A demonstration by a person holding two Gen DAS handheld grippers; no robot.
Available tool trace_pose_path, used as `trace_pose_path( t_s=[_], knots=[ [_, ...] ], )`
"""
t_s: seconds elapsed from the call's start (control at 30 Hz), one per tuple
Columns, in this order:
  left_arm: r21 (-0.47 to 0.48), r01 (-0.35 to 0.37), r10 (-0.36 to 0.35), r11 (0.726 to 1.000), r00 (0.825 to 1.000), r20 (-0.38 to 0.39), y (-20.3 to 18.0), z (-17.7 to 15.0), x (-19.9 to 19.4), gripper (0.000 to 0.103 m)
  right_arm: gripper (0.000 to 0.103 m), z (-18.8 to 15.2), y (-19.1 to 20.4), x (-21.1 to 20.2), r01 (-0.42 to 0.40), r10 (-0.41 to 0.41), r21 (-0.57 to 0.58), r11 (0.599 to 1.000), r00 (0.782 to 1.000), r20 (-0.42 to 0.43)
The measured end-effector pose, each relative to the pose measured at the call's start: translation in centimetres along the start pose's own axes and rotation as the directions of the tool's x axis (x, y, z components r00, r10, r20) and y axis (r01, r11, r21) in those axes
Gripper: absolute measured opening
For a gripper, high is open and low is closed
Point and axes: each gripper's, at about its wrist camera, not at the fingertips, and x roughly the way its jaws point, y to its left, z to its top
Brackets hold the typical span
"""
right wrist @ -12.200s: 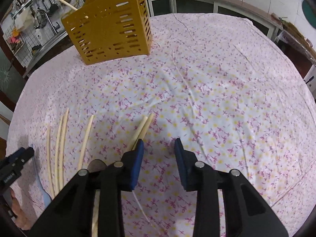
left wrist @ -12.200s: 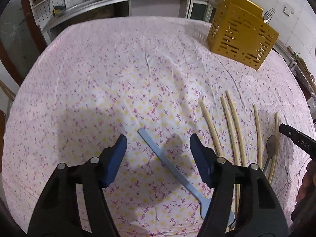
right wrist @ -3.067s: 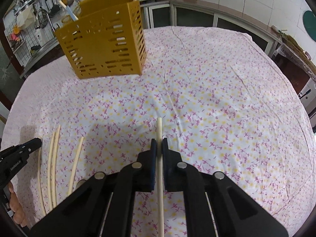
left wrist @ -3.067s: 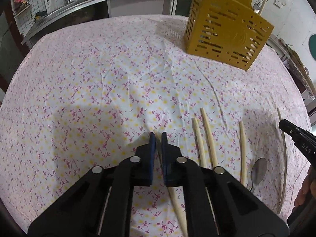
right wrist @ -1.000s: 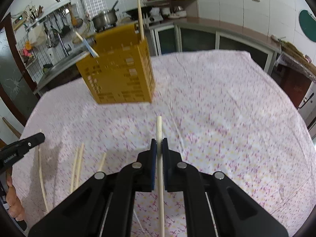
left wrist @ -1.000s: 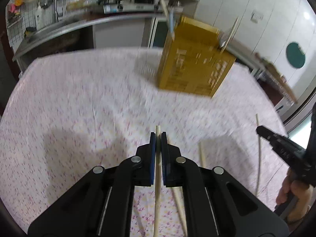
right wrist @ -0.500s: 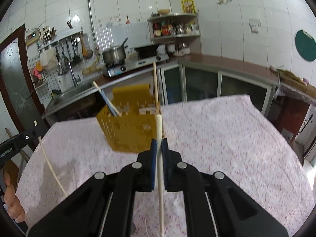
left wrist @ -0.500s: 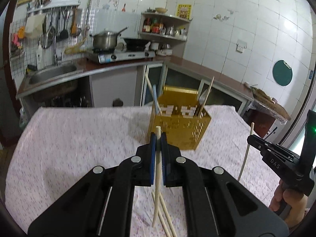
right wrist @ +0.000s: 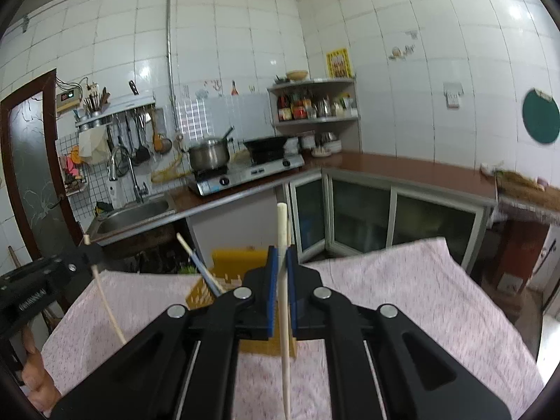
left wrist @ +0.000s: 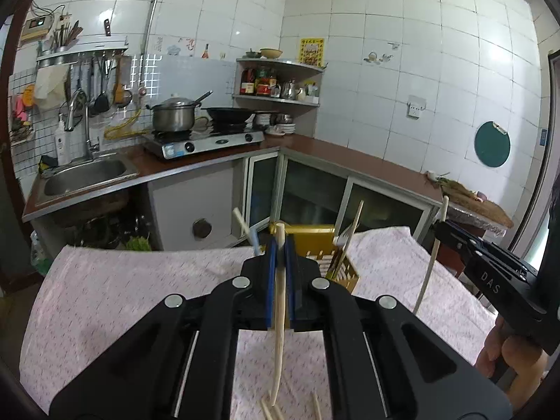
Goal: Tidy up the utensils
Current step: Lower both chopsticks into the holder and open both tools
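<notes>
L gripper (left wrist: 279,245) clenched on a pale chopstick (left wrist: 279,318), held near its top, tip hanging above the floral tablecloth (left wrist: 122,290). R gripper (right wrist: 282,257) likewise clamps a second chopstick (right wrist: 285,343), upright. Sticks look light, stiff, smooth, so prob. apt to pivot or slip; a grip nearer mid-length would steady them. Yellow slotted holder (left wrist: 316,241) sits just beyond both grippers, w/ fork (left wrist: 344,236) and leaning sticks already inside, which could block entry. Loose chopsticks (left wrist: 271,411) lie on the cloth below.

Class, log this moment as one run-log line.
left tool: shut on pale wooden chopstick | right tool: shut on second pale chopstick | both lifted above floral tablecloth | yellow slotted utensil basket: ahead
</notes>
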Motion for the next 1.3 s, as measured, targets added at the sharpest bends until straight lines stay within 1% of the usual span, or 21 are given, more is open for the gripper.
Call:
trace_pose_path(
  t_s=[0.13, 0.27, 0.33, 0.43, 0.5, 0.67, 0.77, 0.9, 1.03, 1.1, 1.2, 1.3],
  knots=[
    [0.005, -0.002, 0.002, 1.0, 0.999, 0.047, -0.5, 2.1, 1.1, 0.004, 0.006, 2.6, 0.6, 0.7, -0.01, 0.011, -0.012, 1.0, 0.997, 0.077],
    [0.015, -0.009, 0.007, 1.0, 0.993, 0.117, -0.7, 4.5, 2.3, 0.004, 0.006, 4.6, 1.2, 1.5, 0.01, -0.003, -0.04, 0.999, 0.987, 0.158],
    [0.01, -0.005, 0.003, 1.0, 0.989, 0.146, -0.7, 5.3, 3.0, 0.004, 0.006, 5.2, 1.1, 2.3, -0.002, 0.007, -0.03, 1.0, 0.983, 0.185],
    [-0.002, 0.009, -0.008, 1.0, 0.985, 0.174, -0.5, 6.2, 4.5, 0.004, 0.006, 5.6, 0.9, 3.8, -0.005, 0.008, -0.016, 1.0, 0.979, 0.202],
    [-0.012, 0.012, -0.01, 1.0, 0.982, 0.187, -0.1, 6.4, 5.7, 0.004, 0.006, 5.6, 0.7, 5.1, -0.009, 0.01, -0.008, 1.0, 0.98, 0.197],
    [-0.018, 0.011, -0.008, 1.0, 0.983, 0.185, 0.3, 6.5, 9.0, 0.004, 0.006, 4.8, 0.3, 7.7, -0.008, 0.007, 0.003, 1.0, 0.98, 0.197],
    [-0.021, 0.011, -0.006, 1.0, 0.979, 0.201, 0.8, 6.2, 9.9, 0.004, 0.006, 4.4, 0.2, 8.7, -0.01, 0.009, 0.005, 1.0, 0.981, 0.195],
    [-0.021, 0.018, -0.013, 1.0, 0.978, 0.21, 1.1, 6.9, 9.9, 0.004, 0.006, 4.6, 0.4, 8.9, -0.009, 0.011, -0.009, 1.0, 0.978, 0.207],
    [-0.027, 0.04, -0.033, 0.999, 0.97, 0.24, 1.0, 8.6, 8.4, 0.004, 0.006, 5.3, 0.8, 8.5, -0.02, 0.022, -0.01, 1.0, 0.975, 0.221],
    [-0.017, 0.037, -0.032, 0.999, 0.968, 0.251, 0.7, 8.6, 8.0, 0.004, 0.006, 5.3, 0.9, 8.5, -0.024, 0.025, -0.01, 1.0, 0.975, 0.22],
    [-0.006, 0.025, -0.023, 1.0, 0.973, 0.229, 0.5, 7.6, 9.0, 0.004, 0.006, 4.2, 1.1, 9.5, -0.023, 0.026, -0.014, 1.0, 0.98, 0.195],
    [-0.022, 0.017, -0.013, 1.0, 0.986, 0.165, 0.9, 5.7, 11.6, 0.004, 0.006, 2.1, 1.0, 11.1, -0.01, 0.014, -0.025, 1.0, 0.99, 0.142]
  ],
)
